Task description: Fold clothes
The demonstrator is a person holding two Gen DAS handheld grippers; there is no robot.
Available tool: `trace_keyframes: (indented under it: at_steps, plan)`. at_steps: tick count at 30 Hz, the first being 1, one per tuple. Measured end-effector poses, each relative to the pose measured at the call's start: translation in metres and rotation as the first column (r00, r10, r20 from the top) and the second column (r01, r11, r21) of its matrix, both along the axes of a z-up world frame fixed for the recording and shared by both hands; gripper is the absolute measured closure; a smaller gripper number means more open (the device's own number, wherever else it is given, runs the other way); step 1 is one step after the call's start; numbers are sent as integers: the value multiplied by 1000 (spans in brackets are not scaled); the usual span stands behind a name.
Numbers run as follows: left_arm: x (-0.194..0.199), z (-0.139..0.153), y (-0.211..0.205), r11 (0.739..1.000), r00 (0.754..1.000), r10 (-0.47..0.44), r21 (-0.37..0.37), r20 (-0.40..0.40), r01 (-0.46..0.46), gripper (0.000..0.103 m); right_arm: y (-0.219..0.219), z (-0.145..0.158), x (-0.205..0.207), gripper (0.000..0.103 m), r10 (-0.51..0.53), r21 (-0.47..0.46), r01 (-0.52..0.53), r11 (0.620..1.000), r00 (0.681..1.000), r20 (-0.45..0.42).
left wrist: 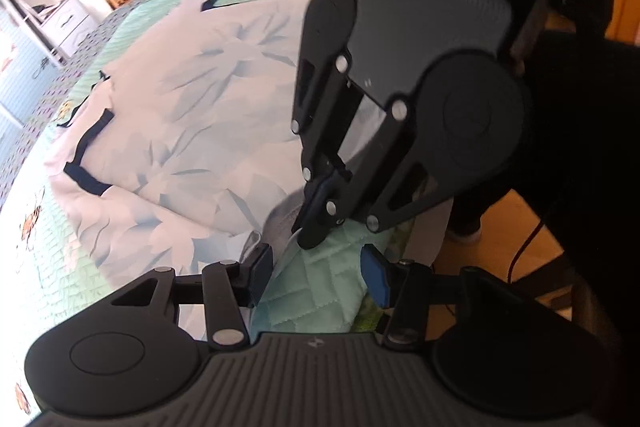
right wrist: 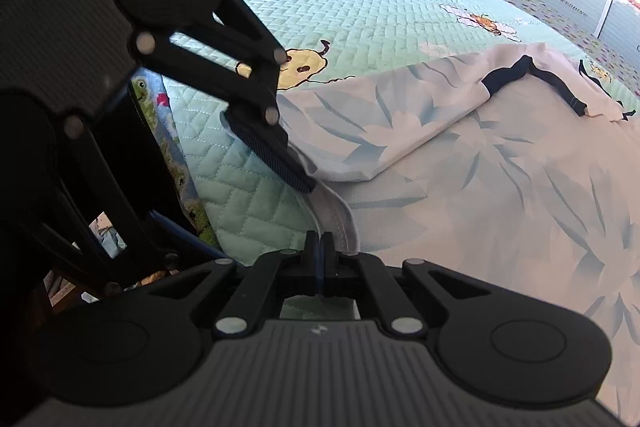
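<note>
We saw the pale floral garment [left wrist: 192,123] lying spread on the quilted green bedspread [right wrist: 360,11], near the bed's edge, with its dark-trimmed straps [left wrist: 86,155] at the far side and one flap already laid over the body of the cloth. Our right hand-held gripper [right wrist: 321,247] was clenched, its pads pressed together on the hem of the garment at the near corner. Our left hand-held gripper [left wrist: 316,267] stood released, its pads apart just beside the same corner, with only bedspread showing between them. We judged the chief risk to be the thin, slippery-looking cloth sliding out of the narrow pinch if the right one lifted quickly, since it held only a small bite of hem. We also thought the laid-over flap could drag open or bunch if the corner were pulled sideways rather than carried up and over. With both tools crowded at one corner, they could knock together, and the cloth near the mattress edge might slip off the bed.
</note>
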State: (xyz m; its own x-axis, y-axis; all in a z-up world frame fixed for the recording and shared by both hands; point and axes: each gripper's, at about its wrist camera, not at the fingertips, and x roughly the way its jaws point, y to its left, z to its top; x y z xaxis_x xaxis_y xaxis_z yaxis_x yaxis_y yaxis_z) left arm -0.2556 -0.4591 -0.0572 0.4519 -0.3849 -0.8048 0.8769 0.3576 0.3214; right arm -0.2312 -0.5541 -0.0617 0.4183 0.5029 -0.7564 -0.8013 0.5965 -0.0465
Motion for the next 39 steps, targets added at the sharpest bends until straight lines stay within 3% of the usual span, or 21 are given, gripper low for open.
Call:
trace_keyframes:
  at_steps: [5, 10, 15, 22, 30, 33, 39]
  plan:
    - [11, -2, 0, 999, 1000, -30, 30, -6, 30, 52, 0, 1, -1, 103, 11, -10, -11, 1000, 1000, 6]
    - [20, -3, 4, 996, 998, -53, 65, -31, 55, 71, 0, 4, -1, 103, 20, -13, -20, 1000, 1000, 4]
    - [19, -9, 5, 990, 997, -83, 118, 5, 81, 71, -1, 5, 2, 103, 11, 0, -11, 1000, 1000, -10]
    - [15, -11, 5, 986, 994, -98, 137, 44, 91, 97, -1, 6, 4, 103, 7, 6, -7, 1000, 1000, -21]
    - [10, -13, 6, 982, 989, -116, 160, 88, 101, 98, -2, 4, 7, 103, -3, 14, 3, 1000, 999, -38]
    - [9, -13, 6, 980, 987, -121, 168, 101, 103, 103, -2, 4, 8, 103, -1, 14, 2, 1000, 999, -45]
    - [16, -11, 3, 980, 993, -101, 179, 60, 88, 103, 0, 6, 7, 103, 10, 1, -10, 1000, 999, -38]
